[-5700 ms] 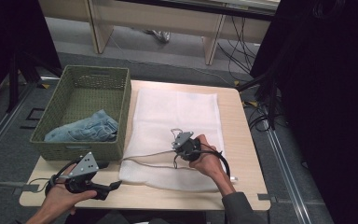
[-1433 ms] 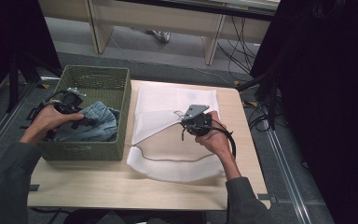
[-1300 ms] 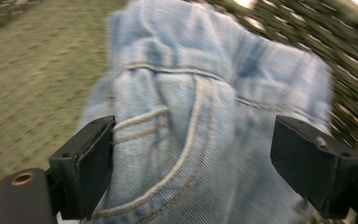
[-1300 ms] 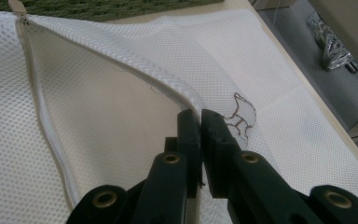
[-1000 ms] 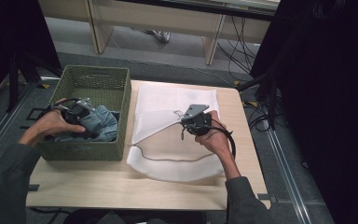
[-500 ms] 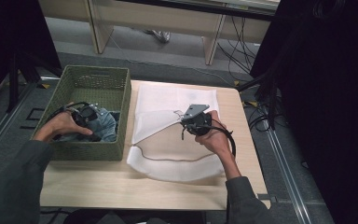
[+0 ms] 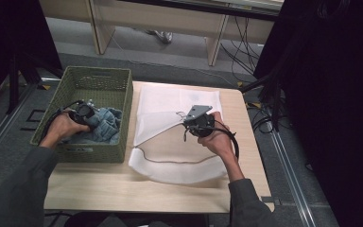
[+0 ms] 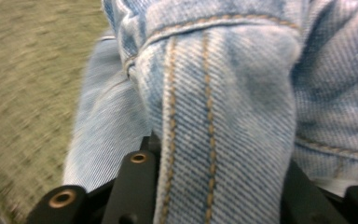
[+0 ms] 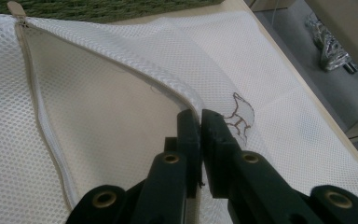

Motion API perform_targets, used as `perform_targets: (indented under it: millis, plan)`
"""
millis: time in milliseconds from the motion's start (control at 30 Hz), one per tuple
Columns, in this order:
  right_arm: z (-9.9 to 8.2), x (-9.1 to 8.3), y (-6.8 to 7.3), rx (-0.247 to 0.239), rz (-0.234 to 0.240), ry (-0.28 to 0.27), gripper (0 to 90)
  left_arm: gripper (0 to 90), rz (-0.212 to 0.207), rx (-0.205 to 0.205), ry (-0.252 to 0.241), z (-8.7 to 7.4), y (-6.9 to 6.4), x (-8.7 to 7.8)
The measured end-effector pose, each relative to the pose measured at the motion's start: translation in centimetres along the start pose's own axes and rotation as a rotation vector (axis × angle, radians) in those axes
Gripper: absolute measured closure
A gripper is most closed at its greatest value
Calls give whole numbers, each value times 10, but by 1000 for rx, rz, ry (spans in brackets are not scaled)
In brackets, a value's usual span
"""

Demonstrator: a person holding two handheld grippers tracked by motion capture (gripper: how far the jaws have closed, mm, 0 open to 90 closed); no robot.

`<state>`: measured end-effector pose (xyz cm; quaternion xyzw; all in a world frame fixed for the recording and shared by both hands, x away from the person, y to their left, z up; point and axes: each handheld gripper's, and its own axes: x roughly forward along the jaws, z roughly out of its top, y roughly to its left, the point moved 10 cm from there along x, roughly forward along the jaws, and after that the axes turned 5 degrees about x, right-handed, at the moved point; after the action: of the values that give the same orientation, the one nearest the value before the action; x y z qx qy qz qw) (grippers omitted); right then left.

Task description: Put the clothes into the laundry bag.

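Left gripper view: the denim jeans (image 8: 223,116) sit between the just-closing left gripper (image 8: 214,186) jaws, seemingly pinched; the right gripper (image 9: 200,128) clamps the mesh bag (image 9: 121,93) edge.

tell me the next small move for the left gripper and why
Probably lift the denim garment up out of the green basket. The left gripper has just been closing, with a thick denim fold between its fingers, and the right gripper holds up the open edge of the white mesh laundry bag, ready to receive it.
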<state>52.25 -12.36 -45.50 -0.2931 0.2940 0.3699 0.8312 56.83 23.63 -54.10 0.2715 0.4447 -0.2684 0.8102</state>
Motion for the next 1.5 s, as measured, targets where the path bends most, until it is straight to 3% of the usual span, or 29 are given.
perform_targets:
  millis: [33,67,133,167,233,267,300,333,400,433,500,533,567,667,700,733,767,800,867,967,1033,1067,1133,1233,1300,1333,1400,1467,1500]
  plan:
    - [0,-1,0,-2,1,-1,869,719,95,-78,-33,4,13,-4]
    - [0,-1,0,-2,1,-1,869,721,95,-78,-33,4,13,-4]
    - [0,0,-1,7,-1,-3,869,721,190,-155,-48,4,29,-10]
    - [0,0,-2,-3,0,-9,869,708,179,-243,-66,4,36,-12]
    - [0,0,-2,-1,1,-9,869,691,142,-262,-78,5,35,-11]
    - [0,0,-3,-8,4,-11,869,601,100,-280,-75,3,33,-14]
    - [0,0,-3,-8,4,-11,869,554,100,-280,-75,3,33,-14]
    - [-1,0,-4,0,3,-10,868,475,43,-271,-109,7,27,-16]
    - [-1,-1,-3,10,3,-7,868,357,41,-272,-120,9,28,-20]
    - [-1,-1,-3,11,2,-5,868,305,1,-259,-157,13,23,-27]
    - [-1,0,-4,-3,5,-9,867,266,-36,-258,-153,13,19,-31]
    - [0,0,-3,-5,3,-11,867,197,-121,-206,-123,11,6,-36]
    - [0,0,-4,-2,-5,-12,867,180,-157,-160,-91,8,0,-38]
    - [-1,-1,-1,14,6,4,867,157,-175,-98,-79,7,-7,-39]
    - [0,0,-2,-13,6,-4,866,146,-182,-71,-76,6,-11,-37]
    - [1,1,-3,-14,-1,-12,866,145,-175,-19,-62,5,-15,-32]
    - [1,1,-3,-14,-1,-12,866,141,-175,-19,-62,5,-15,-32]
    - [0,0,-2,9,4,-1,867,130,-190,17,-37,2,-16,-31]
    - [-1,1,-2,-12,9,-3,867,75,-227,9,-41,1,-23,-22]
    - [0,0,-3,14,7,-5,867,0,-213,29,3,-3,-35,1]
    - [0,1,-3,15,0,-8,867,0,-204,27,13,-4,-37,8]
    - [-2,1,-2,6,7,1,867,0,-178,85,66,-9,-33,12]
    - [0,1,-3,-1,10,-4,866,0,-133,60,45,-6,-33,22]
    - [-1,2,-2,-1,-2,-2,866,32,-137,34,42,-6,-34,25]
    - [0,2,-1,-5,9,-1,867,198,-119,61,46,-6,-31,24]
    - [0,2,-1,-5,9,-1,867,198,-110,61,46,-5,-30,21]
    - [1,2,0,18,4,-4,867,443,-81,36,22,-1,-25,16]
    - [1,2,1,6,6,-1,867,579,-57,15,8,2,-19,13]
    - [1,2,1,6,6,-1,867,579,-30,-1,-8,4,-15,10]
